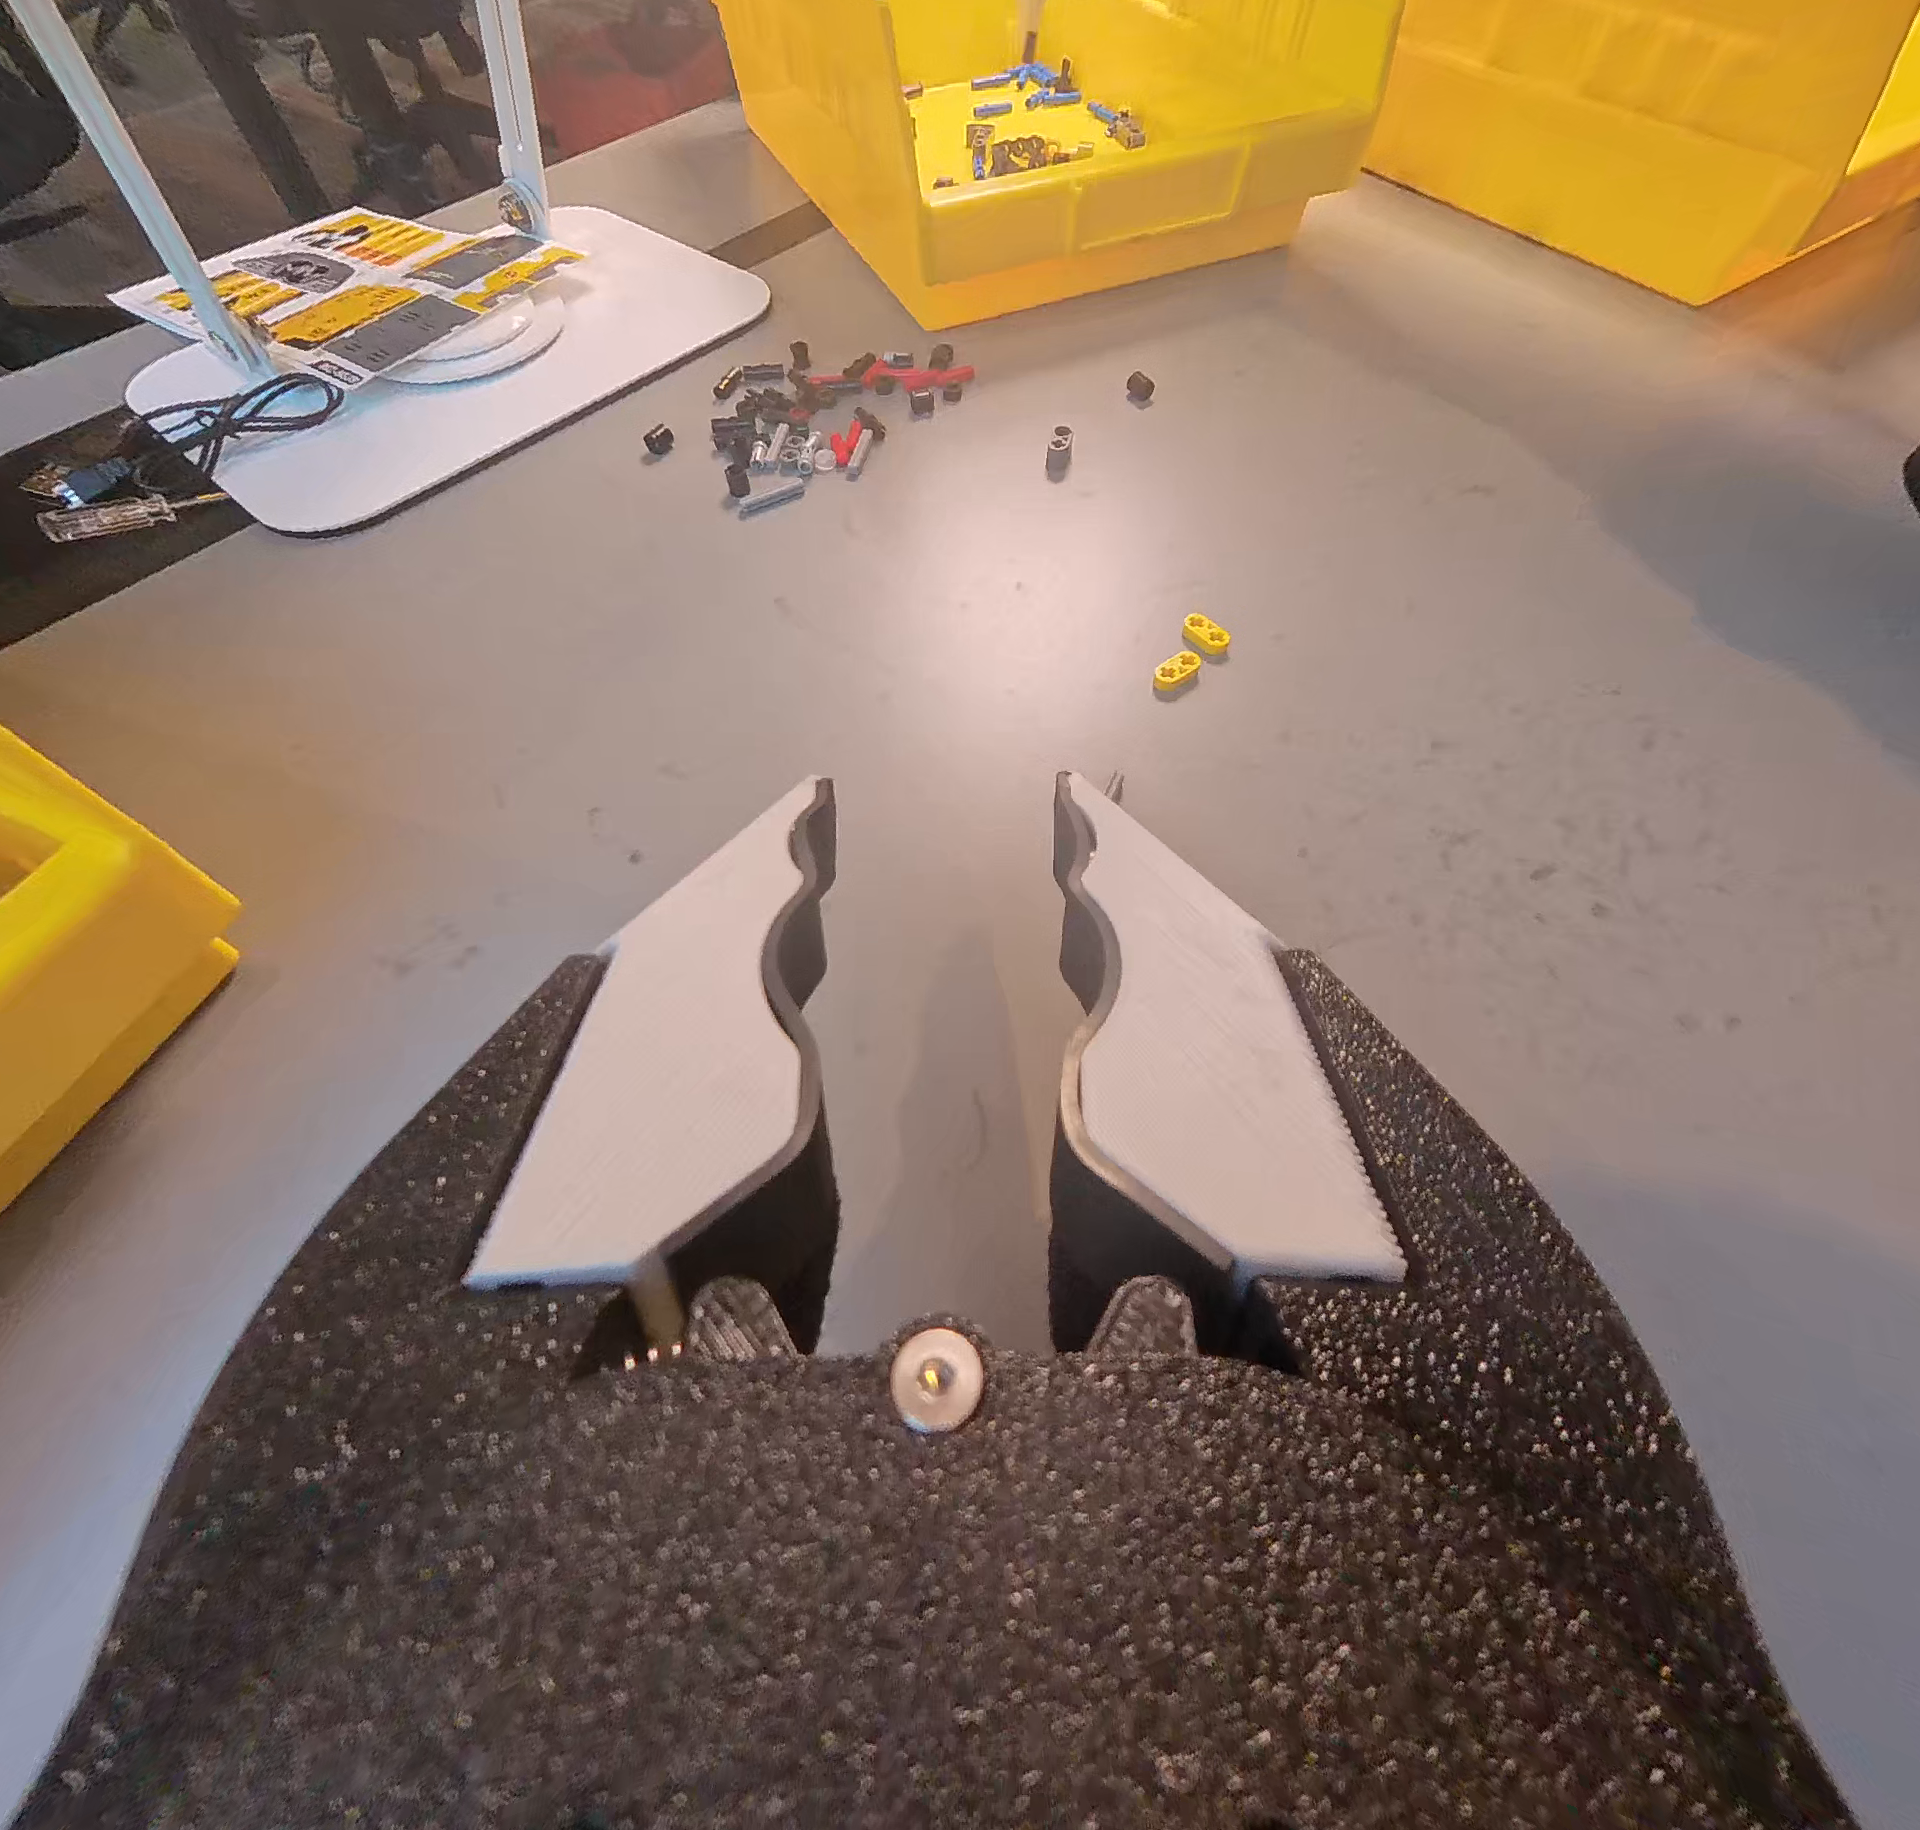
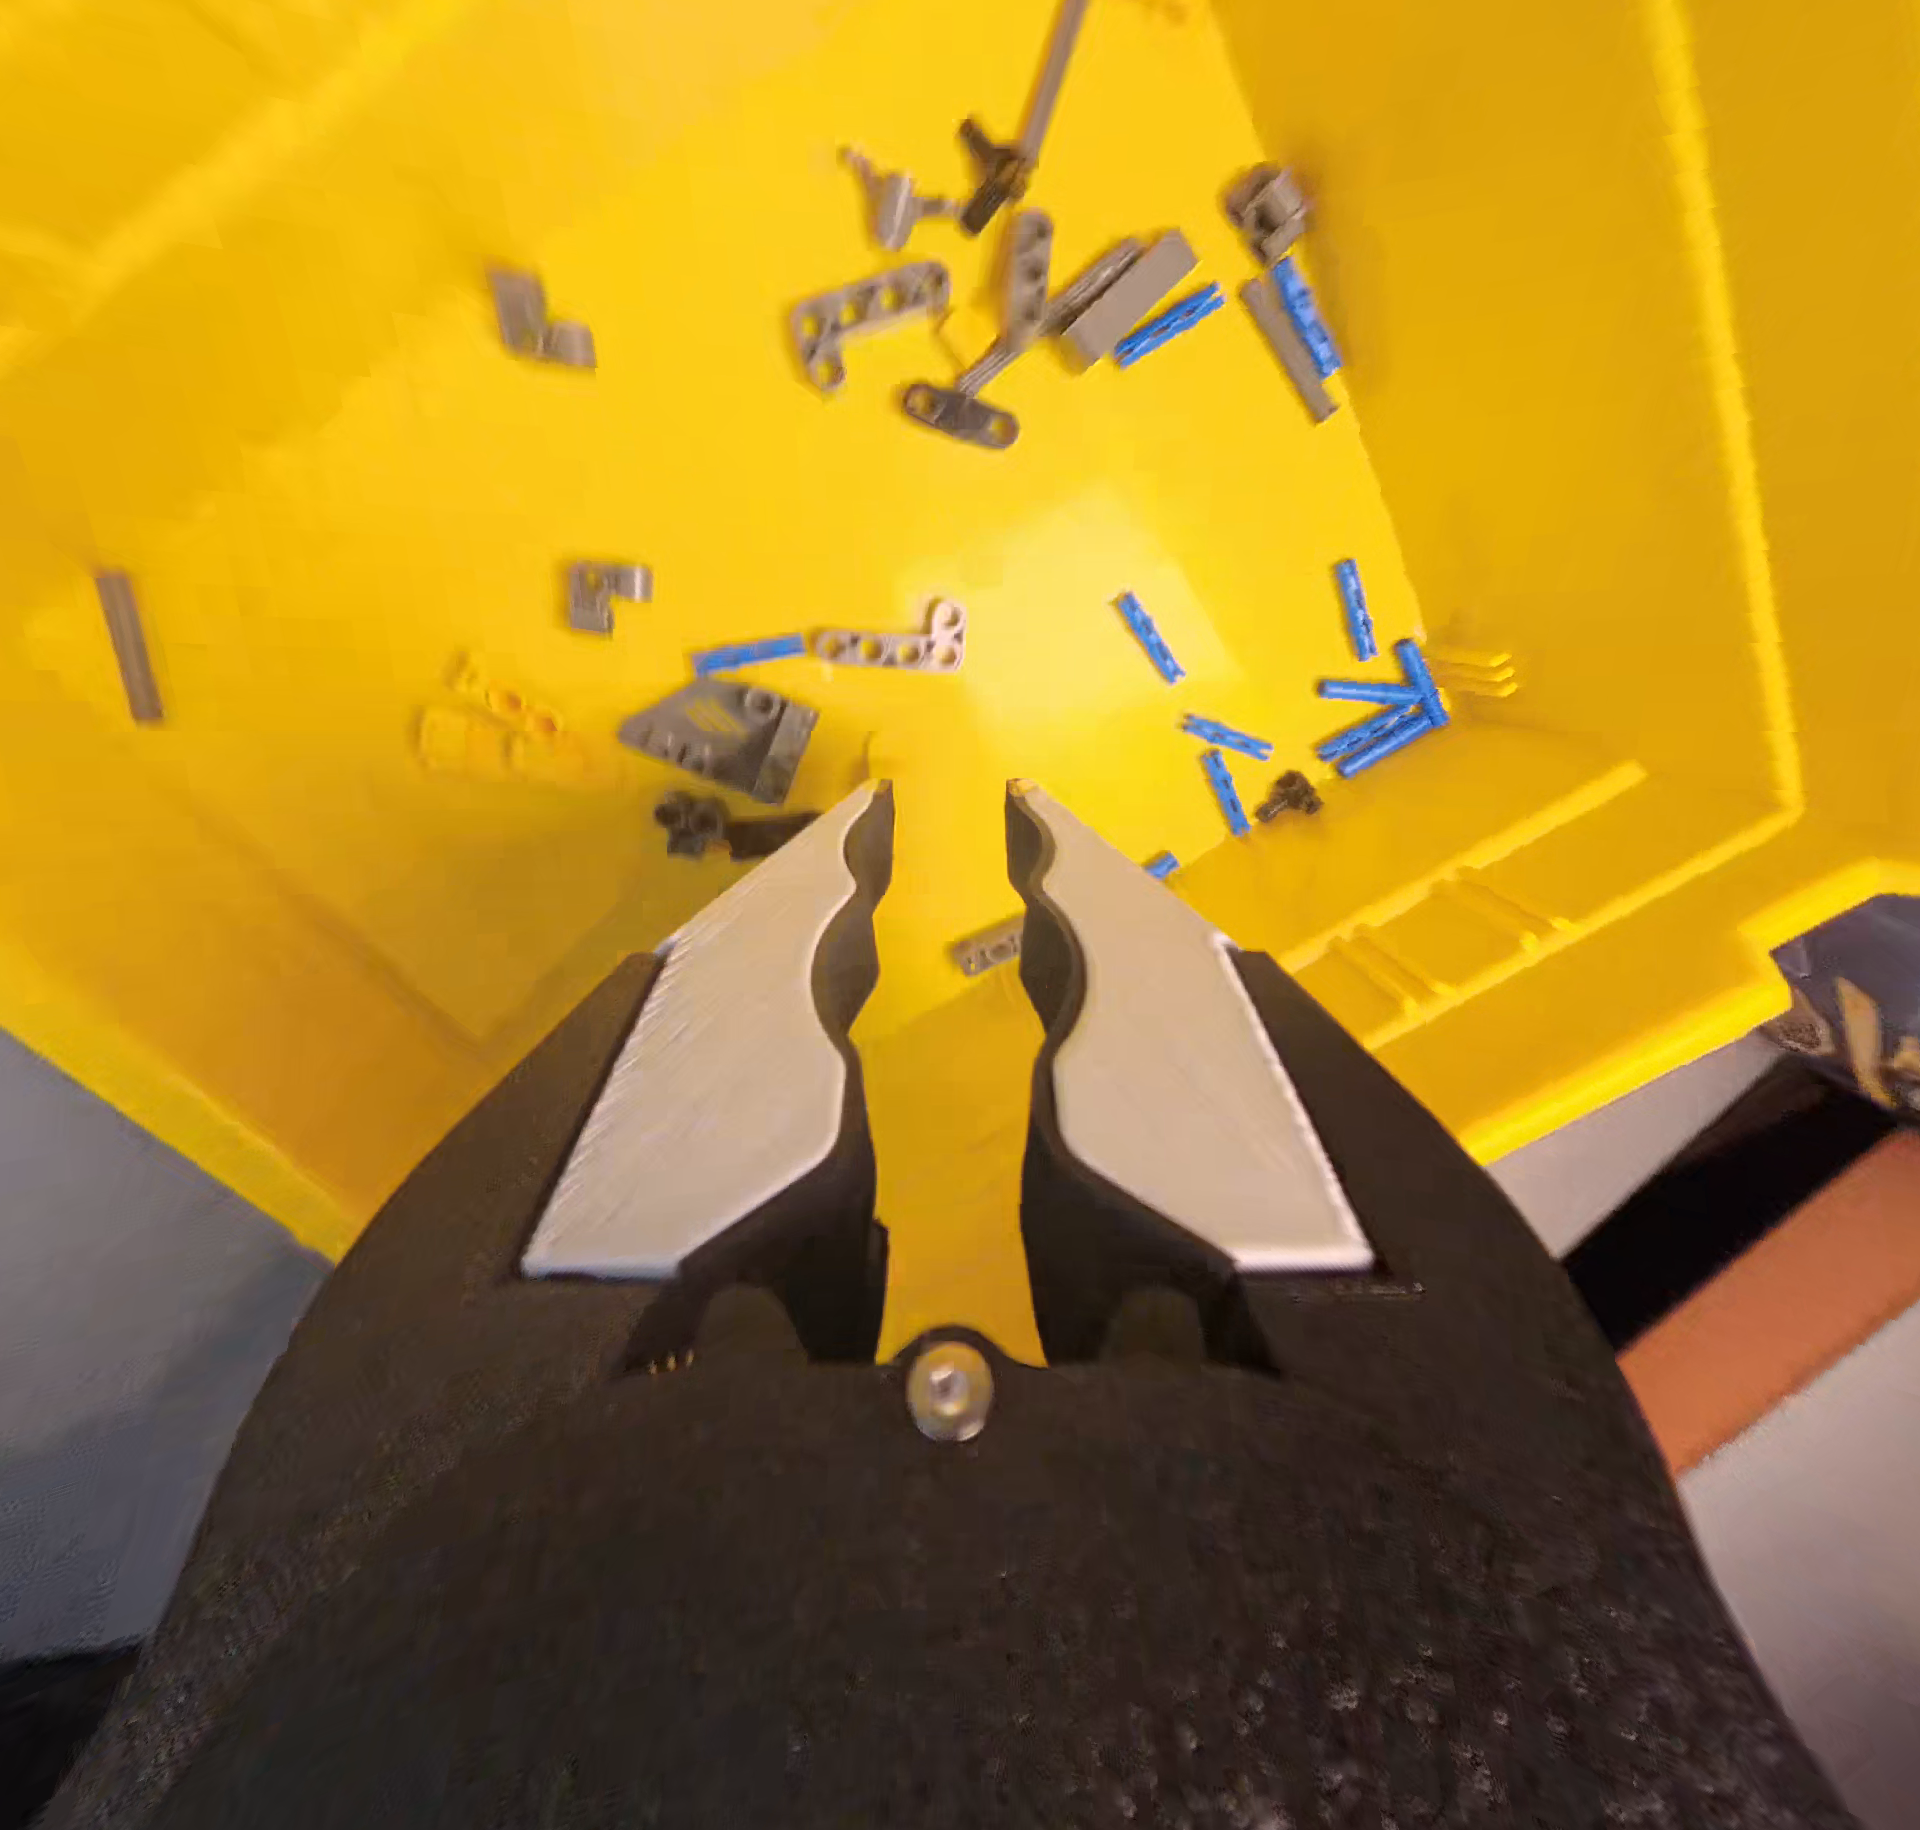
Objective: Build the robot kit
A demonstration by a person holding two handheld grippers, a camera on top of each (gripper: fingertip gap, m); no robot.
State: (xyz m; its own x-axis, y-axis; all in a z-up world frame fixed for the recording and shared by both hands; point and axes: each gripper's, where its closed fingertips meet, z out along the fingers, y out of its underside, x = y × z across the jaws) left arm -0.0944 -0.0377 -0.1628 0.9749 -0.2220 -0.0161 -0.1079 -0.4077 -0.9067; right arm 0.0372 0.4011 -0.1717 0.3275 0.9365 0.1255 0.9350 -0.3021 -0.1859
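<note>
My left gripper (image 1: 945, 788) is open and empty, low over the grey table (image 1: 520, 793). Two small yellow two-hole beams (image 1: 1193, 650) lie ahead to its right. A pile of small black, red and grey parts (image 1: 821, 419) lies farther ahead. My right gripper (image 2: 948, 788) is open with a narrow gap and nothing between its pads. It hangs inside a yellow bin (image 2: 312, 222), above the bin floor. Nearest to it are a dark grey wedge plate (image 2: 722, 731), a black connector (image 2: 691, 824), a grey L-shaped beam (image 2: 894, 642) and several blue pins (image 2: 1382, 720). The right wrist view is blurred.
A yellow bin holding small blue and black parts (image 1: 1101, 222) stands ahead, with another yellow bin (image 1: 1662, 97) to its right. A third yellow bin (image 1: 94, 949) sits at the left edge. A white stand base (image 1: 582, 346) bears a sticker sheet (image 1: 353, 294) and a black cable (image 1: 239, 419). The tips of one gripper are about 45 centimetres away from the tips of the other. My left tips are about 40 centimetres from the black connector (image 2: 691, 824), my right tips only 6 centimetres.
</note>
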